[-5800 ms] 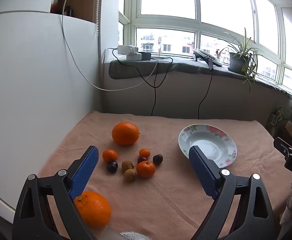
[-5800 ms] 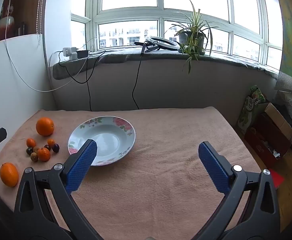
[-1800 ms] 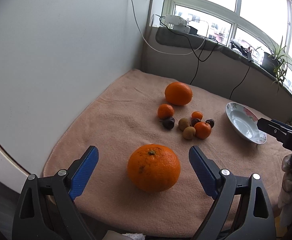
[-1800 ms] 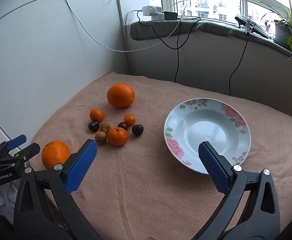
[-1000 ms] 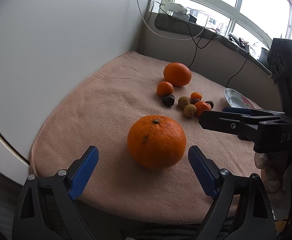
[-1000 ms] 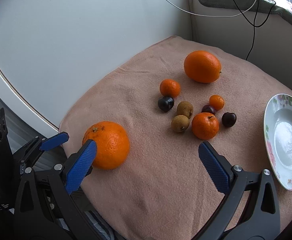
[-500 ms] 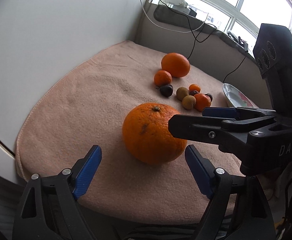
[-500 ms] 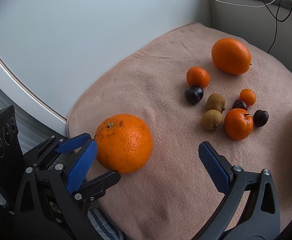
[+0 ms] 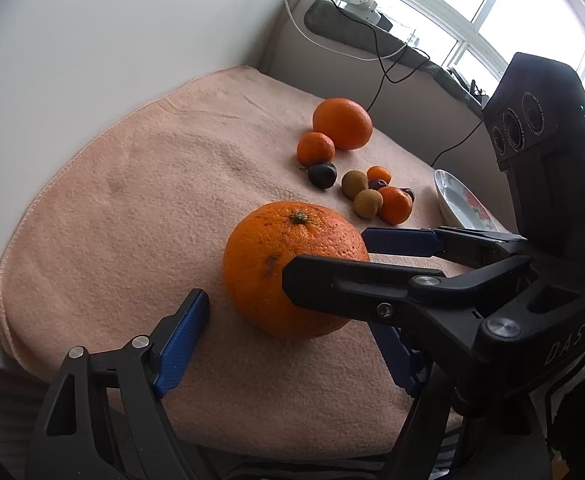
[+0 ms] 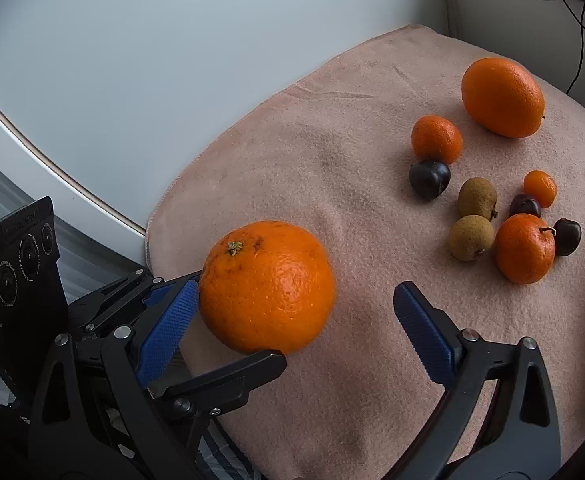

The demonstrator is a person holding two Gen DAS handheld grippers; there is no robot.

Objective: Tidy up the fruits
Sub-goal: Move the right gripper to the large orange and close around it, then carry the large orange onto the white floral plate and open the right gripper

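A large orange (image 9: 288, 264) sits near the front edge of the desk, on the peach cloth (image 9: 140, 200) that covers it, stem end up. Both grippers straddle it with fingers spread, none clearly pressing the peel. The left gripper (image 9: 292, 344) reaches from the desk edge with one blue pad beside the fruit's left flank; its other pad is mostly hidden behind the right gripper. The right gripper (image 10: 288, 320) comes in crosswise, one finger close against the orange's near side, the other well apart from it over the cloth. Farther back lies a cluster of small fruit: two mandarins (image 10: 436, 138), a kumquat-sized orange fruit (image 10: 539, 187), two brown longans (image 10: 477, 197) and three dark plums (image 10: 429, 178), with a second large orange (image 10: 502, 96) behind them. A flowered plate (image 9: 462, 206) stands to the right of the cluster.
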